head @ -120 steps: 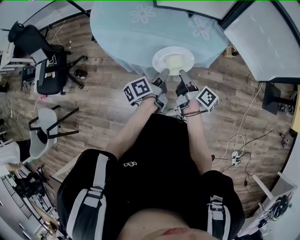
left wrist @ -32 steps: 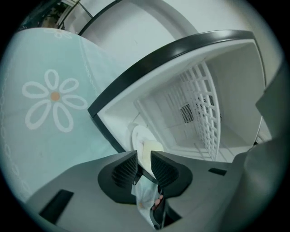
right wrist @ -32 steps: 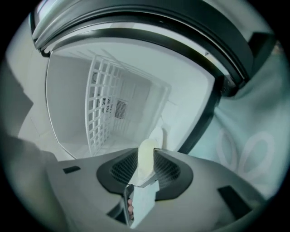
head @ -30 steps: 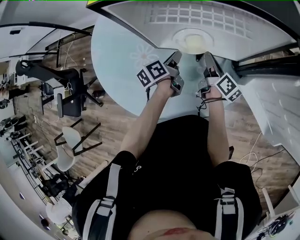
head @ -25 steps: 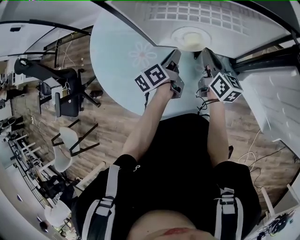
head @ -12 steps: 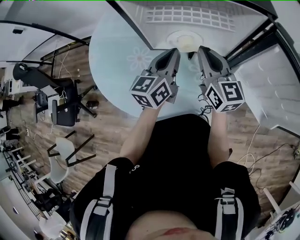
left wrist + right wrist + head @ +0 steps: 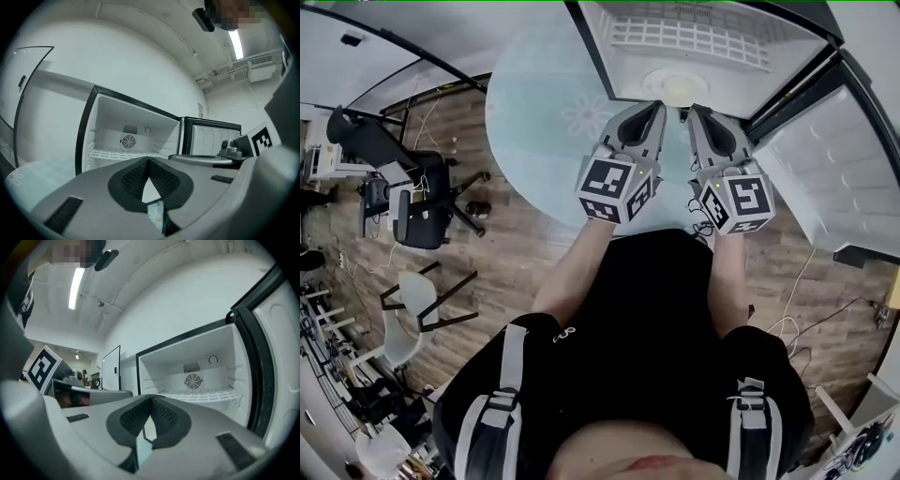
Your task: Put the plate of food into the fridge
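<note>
Inside the fridge (image 7: pixel 619 56) lies a round white plate (image 7: pixel 675 86); left tongs (image 7: pixel 654 106), right tongs (image 7: pixel 694 109) closed.

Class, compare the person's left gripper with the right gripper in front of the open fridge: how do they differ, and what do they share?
In the head view the left gripper slants up and rightward, while the right gripper slants leftward, so they converge toward the plate. The left gripper lies over the blue-clothed table; the right gripper is nearer the fridge door. Shared: both have fingers shut on nothing and point into the fridge.
</note>
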`<state>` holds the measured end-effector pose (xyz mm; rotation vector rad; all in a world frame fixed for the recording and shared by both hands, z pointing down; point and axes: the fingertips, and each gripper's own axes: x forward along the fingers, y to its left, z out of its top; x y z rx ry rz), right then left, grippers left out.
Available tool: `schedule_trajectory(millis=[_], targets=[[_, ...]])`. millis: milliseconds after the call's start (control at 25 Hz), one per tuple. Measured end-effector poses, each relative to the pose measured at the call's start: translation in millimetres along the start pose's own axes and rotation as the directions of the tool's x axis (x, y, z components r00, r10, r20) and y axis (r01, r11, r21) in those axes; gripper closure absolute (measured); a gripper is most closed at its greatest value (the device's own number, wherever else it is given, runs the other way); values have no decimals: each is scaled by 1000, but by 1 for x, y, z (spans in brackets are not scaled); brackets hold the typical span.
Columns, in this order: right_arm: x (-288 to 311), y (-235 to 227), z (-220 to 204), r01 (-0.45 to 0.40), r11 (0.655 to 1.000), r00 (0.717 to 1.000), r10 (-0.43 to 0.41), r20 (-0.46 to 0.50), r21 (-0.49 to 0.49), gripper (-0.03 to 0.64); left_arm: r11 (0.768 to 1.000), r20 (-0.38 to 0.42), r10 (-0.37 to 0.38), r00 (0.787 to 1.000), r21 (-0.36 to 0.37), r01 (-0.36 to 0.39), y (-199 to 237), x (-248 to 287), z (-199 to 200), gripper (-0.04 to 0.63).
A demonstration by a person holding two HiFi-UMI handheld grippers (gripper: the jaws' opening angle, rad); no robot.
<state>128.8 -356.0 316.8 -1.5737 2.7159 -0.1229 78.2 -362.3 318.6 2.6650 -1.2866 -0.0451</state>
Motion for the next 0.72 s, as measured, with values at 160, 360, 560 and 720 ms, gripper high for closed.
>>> schedule_trajectory(millis=[160,360,560,720], targets=[[-9,2,0,3,1000,1000,-3,-3,1,614,1000,-11,9,1000,-19,-9,-2,-7,-9,594],[-15,-3,2,23,1000,1000,-24,-6,-19,614,999,-6,-3,1000,-37,3,-6,-3,-12,594],[-15,-13,0,22,1000,1000,-22,-8,-20,614,998,4,15,1000,-58,-15,-3,4,-17,594],[-10,-24,2,29,999,1000,-29,-8,-37,614,998,9,8,1000,-60,-7,-3,19,-17,594]])
